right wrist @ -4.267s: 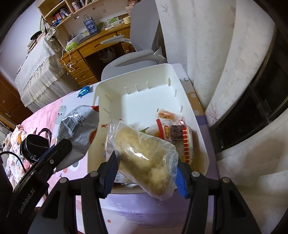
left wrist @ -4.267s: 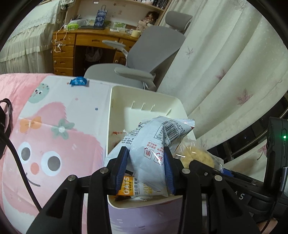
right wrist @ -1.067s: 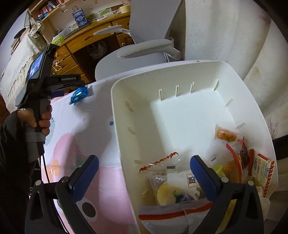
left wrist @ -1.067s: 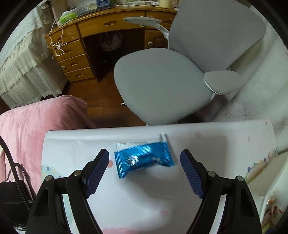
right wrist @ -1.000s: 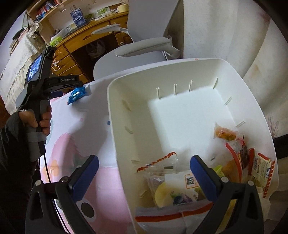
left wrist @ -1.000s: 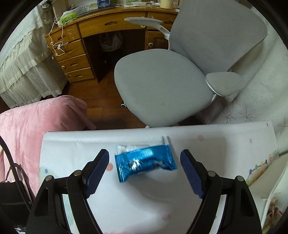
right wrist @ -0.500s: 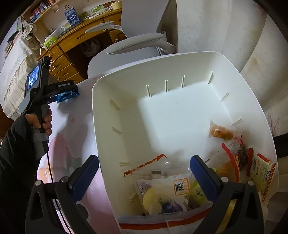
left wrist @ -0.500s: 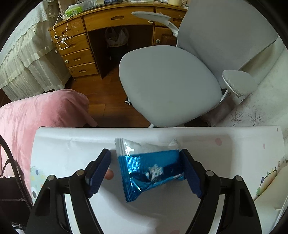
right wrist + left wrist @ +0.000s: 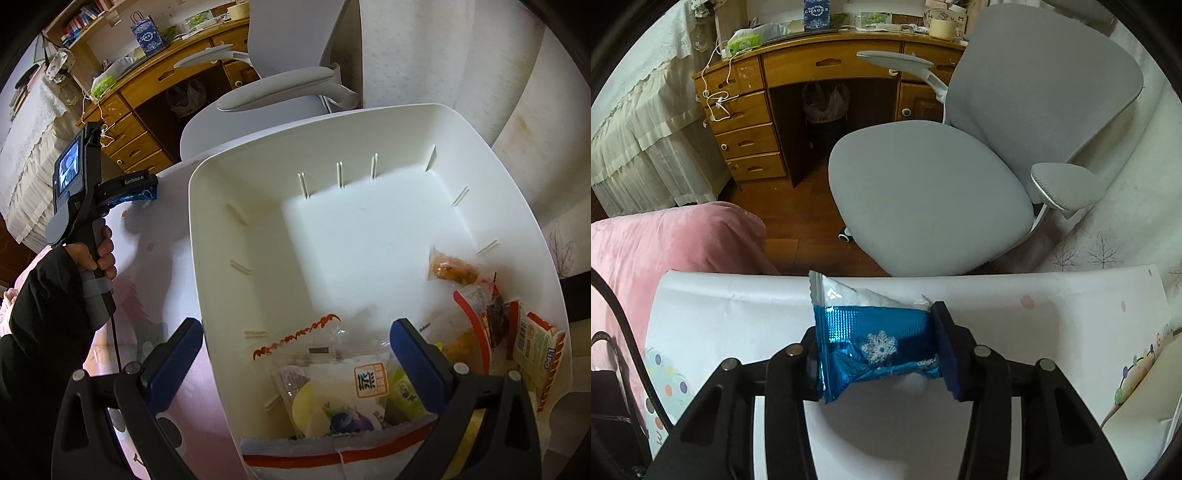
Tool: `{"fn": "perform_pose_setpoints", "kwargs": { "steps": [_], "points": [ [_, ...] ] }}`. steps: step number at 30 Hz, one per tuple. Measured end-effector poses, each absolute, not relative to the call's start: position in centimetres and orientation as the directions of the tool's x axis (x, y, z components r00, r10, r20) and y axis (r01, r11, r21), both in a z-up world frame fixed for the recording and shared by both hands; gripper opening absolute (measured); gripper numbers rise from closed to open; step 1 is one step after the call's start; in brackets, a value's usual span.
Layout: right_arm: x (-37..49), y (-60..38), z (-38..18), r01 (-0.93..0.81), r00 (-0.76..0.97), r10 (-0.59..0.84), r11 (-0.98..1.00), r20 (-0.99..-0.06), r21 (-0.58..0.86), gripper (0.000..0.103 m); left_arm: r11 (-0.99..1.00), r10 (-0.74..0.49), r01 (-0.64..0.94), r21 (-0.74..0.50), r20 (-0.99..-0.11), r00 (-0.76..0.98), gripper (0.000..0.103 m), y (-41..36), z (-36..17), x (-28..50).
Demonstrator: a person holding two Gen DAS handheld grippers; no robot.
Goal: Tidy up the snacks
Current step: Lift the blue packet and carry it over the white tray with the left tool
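My left gripper [image 9: 877, 343] is shut on a blue foil snack packet [image 9: 875, 341] with a white snowflake, held just above the white table cover [image 9: 738, 325] near its far edge. In the right wrist view the left gripper [image 9: 142, 190] with the blue packet [image 9: 129, 197] is left of the white bin [image 9: 199, 236]. My right gripper [image 9: 295, 350] is open and empty, hovering over the bin's near side. Several snack packets [image 9: 354, 387] lie in the bin's near and right parts; its far half is bare.
A grey office chair [image 9: 931, 199] stands just beyond the table's far edge, with a wooden desk [image 9: 812, 74] behind it. A pink blanket [image 9: 665, 243] lies at the left. White curtains [image 9: 461, 55] hang behind the bin.
My left gripper has closed on the blue packet and lifted it off the table cover. My right gripper has stayed open over the bin, shifting slightly.
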State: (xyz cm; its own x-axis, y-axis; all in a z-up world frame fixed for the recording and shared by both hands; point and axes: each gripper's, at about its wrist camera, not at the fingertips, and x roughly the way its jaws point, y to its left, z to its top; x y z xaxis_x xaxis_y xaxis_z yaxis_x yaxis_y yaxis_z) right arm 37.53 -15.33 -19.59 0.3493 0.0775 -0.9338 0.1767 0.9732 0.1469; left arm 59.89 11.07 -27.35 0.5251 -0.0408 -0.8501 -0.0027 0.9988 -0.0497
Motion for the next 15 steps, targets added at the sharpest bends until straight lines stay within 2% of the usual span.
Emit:
{"fn": "perform_pose_setpoints", "kwargs": {
  "steps": [5, 9, 15],
  "points": [
    [37.3, -15.4, -19.3, 0.18, 0.351, 0.076, 0.973, -0.933, 0.146, 0.101, 0.999, -0.04, -0.002, -0.049, -0.842, 0.538, 0.037, 11.0, -26.7, 59.5],
    [37.1, -15.5, -18.9, 0.181, 0.358, 0.078, 0.972, -0.93, 0.151, 0.101, 0.998, -0.06, 0.014, -0.063, -0.837, 0.543, 0.021, 10.9, -25.6, 59.1],
    [36.3, -15.9, -17.9, 0.184, 0.379, 0.092, 0.968, -0.921, 0.173, 0.101, 0.998, -0.061, 0.036, -0.05, -0.845, 0.531, 0.02, 10.1, -24.6, 57.7]
  ]
}}
